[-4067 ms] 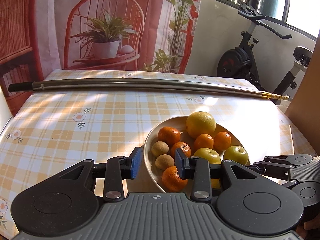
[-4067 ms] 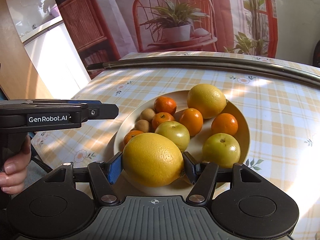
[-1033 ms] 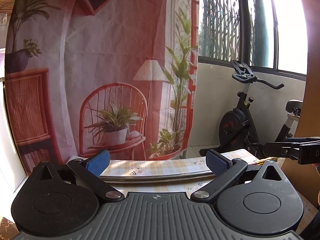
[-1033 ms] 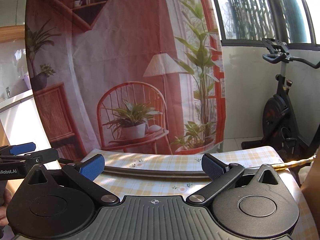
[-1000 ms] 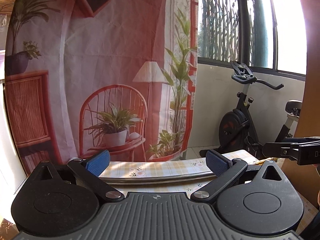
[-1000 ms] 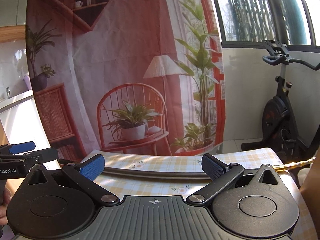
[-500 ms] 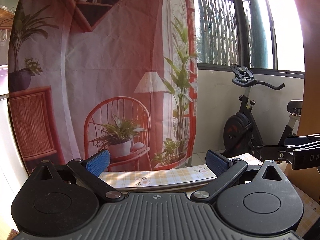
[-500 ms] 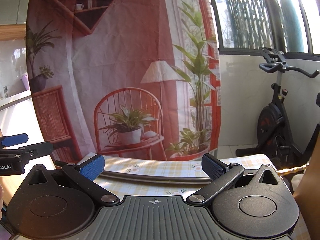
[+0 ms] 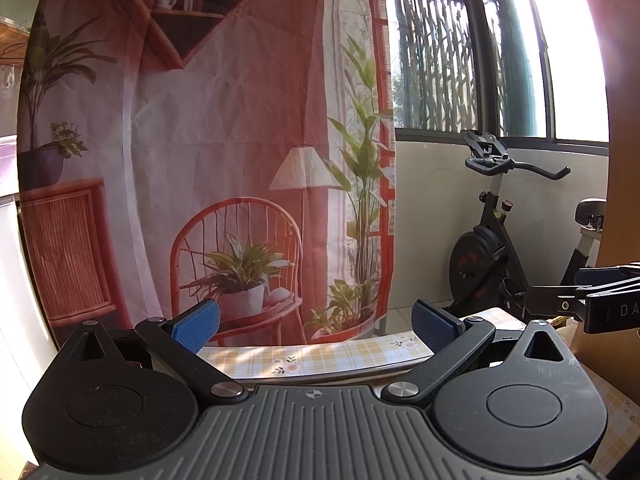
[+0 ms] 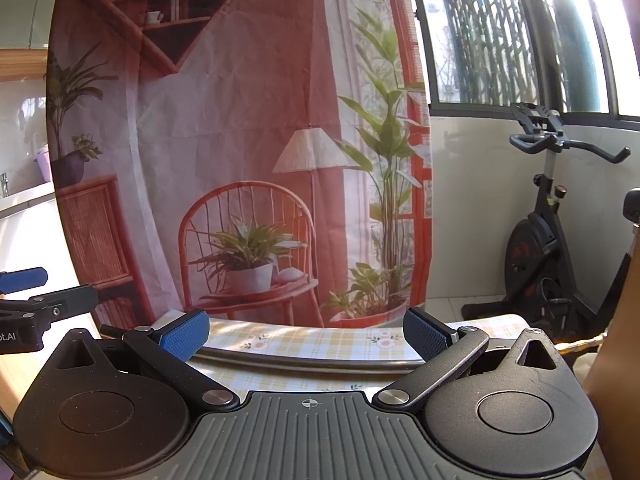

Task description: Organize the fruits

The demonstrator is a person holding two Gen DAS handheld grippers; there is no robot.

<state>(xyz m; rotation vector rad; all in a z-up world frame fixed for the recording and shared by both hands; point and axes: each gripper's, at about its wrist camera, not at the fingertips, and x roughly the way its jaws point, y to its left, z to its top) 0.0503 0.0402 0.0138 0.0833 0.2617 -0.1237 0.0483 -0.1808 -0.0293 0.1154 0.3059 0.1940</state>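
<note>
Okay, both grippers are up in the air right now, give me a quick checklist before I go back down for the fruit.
1. Left gripper open with nothing between its pads: ok.
2. Right gripper open with nothing between its pads: ok.
3. Fruit and bowl in sight: not ok, neither wrist view shows them; only the far strip of the checked tablecloth appears.
4. Metal rod lying across the far part of the table, to be steered clear of: ok, visible.
5. The two grippers apart from each other: ok, each shows only at the edge of the other's view.
6. Free spot to set fruit down: cannot tell.
</note>
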